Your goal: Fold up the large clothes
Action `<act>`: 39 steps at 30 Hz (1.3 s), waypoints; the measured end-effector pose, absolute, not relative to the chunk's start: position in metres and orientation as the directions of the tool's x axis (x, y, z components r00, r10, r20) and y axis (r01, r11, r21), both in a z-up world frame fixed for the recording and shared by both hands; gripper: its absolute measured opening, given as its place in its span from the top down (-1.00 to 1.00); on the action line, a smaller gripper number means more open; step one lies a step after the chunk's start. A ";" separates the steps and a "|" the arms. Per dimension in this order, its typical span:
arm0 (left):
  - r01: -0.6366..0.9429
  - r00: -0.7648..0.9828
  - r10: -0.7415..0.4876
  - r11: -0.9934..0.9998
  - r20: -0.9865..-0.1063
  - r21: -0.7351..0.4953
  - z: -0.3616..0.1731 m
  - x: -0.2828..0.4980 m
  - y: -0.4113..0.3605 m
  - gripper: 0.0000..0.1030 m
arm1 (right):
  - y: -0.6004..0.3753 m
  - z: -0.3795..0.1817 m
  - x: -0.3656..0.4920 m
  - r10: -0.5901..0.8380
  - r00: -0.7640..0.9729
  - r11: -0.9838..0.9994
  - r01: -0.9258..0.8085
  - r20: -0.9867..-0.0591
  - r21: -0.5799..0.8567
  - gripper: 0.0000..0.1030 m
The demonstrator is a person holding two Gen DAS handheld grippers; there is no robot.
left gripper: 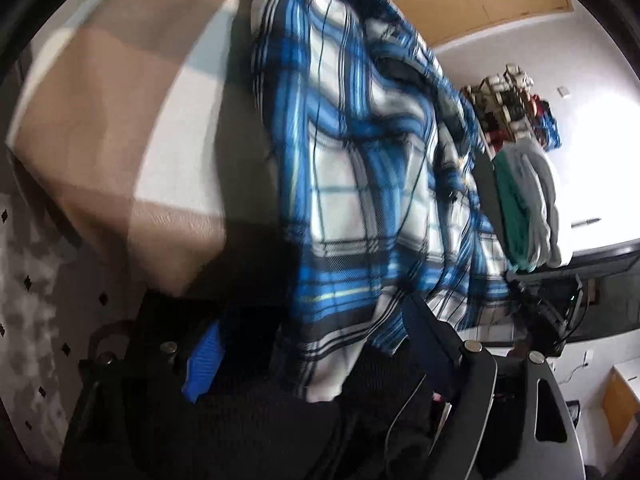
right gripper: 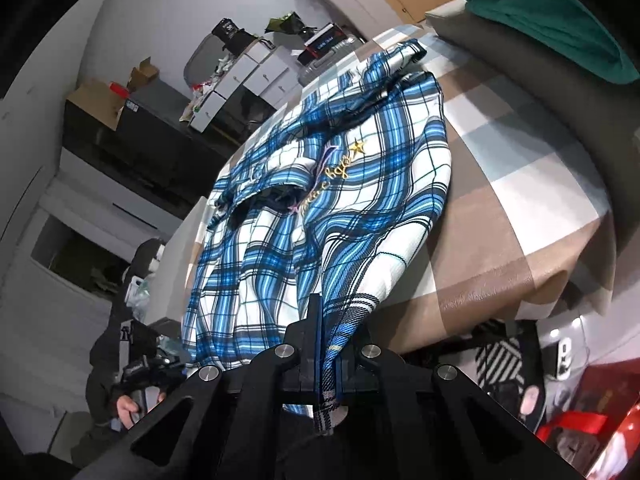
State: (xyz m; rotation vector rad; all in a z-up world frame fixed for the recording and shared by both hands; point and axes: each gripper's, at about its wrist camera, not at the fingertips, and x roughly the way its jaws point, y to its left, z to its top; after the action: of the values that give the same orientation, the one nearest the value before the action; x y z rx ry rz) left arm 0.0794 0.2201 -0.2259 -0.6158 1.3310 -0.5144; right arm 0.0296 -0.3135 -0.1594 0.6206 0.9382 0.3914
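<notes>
A blue, white and black plaid shirt lies spread over a table with a beige and white checked cover. Its near hem hangs over the table's front edge. In the left wrist view my left gripper stands open, and the hem hangs loose between the blue pad and the other finger. In the right wrist view the shirt shows gold lettering and a star. My right gripper is shut on a bunched corner of its hem at the table cover edge. A hand holds the left gripper at lower left.
A pile of folded green and grey clothes sits at the table's far side; the green cloth also shows at top right. A shoe rack stands by the wall. White drawers, boxes and a suitcase lie beyond the table.
</notes>
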 end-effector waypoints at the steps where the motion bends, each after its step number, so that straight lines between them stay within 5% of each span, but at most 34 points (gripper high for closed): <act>1: -0.002 0.163 -0.667 0.736 -0.726 -0.677 -0.229 0.079 0.217 -0.52 | -0.313 -0.160 0.030 0.563 0.539 0.763 -0.049 -0.626 0.644 0.92; 2: 0.008 0.160 -0.670 0.736 -0.725 -0.677 -0.228 0.078 0.216 -0.50 | -0.313 -0.160 0.029 0.562 0.539 0.765 -0.051 -0.627 0.642 0.92; 3: 0.025 0.162 -0.671 0.735 -0.723 -0.677 -0.226 0.076 0.214 -0.12 | -0.313 -0.161 0.029 0.563 0.539 0.766 -0.054 -0.627 0.641 0.92; 4: 0.054 0.155 -0.673 0.737 -0.723 -0.674 -0.223 0.075 0.210 0.53 | -0.313 -0.162 0.028 0.565 0.537 0.765 -0.056 -0.627 0.641 0.92; 6: 0.095 0.140 -0.666 0.746 -0.733 -0.659 -0.216 0.072 0.207 0.94 | -0.314 -0.162 0.028 0.569 0.535 0.761 -0.055 -0.625 0.647 0.92; 15: 0.141 0.238 -0.723 0.686 -0.649 -0.713 -0.151 0.087 0.225 0.98 | -0.324 -0.150 0.035 0.636 0.532 0.692 -0.074 -0.559 0.718 0.93; 24: 0.229 0.308 -0.764 0.638 -0.567 -0.735 -0.043 0.201 0.192 0.99 | -0.333 -0.075 0.123 0.681 0.585 0.605 -0.111 -0.440 0.788 0.92; 31: 0.067 0.350 -0.765 0.596 -0.540 -0.800 -0.032 0.316 0.203 0.99 | -0.327 -0.038 0.229 0.542 0.666 0.681 0.009 -0.513 0.732 0.91; 39: -0.214 0.409 -0.735 0.499 -0.541 -0.840 -0.104 0.401 0.214 0.99 | -0.330 -0.088 0.368 0.381 0.533 0.740 0.315 -0.756 0.595 0.87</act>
State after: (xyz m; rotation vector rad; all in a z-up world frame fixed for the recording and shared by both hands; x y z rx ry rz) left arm 0.4008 0.2137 -0.1038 -1.0351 1.1377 -0.4152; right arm 0.3681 -0.3295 -0.0880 0.7733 1.0362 0.0441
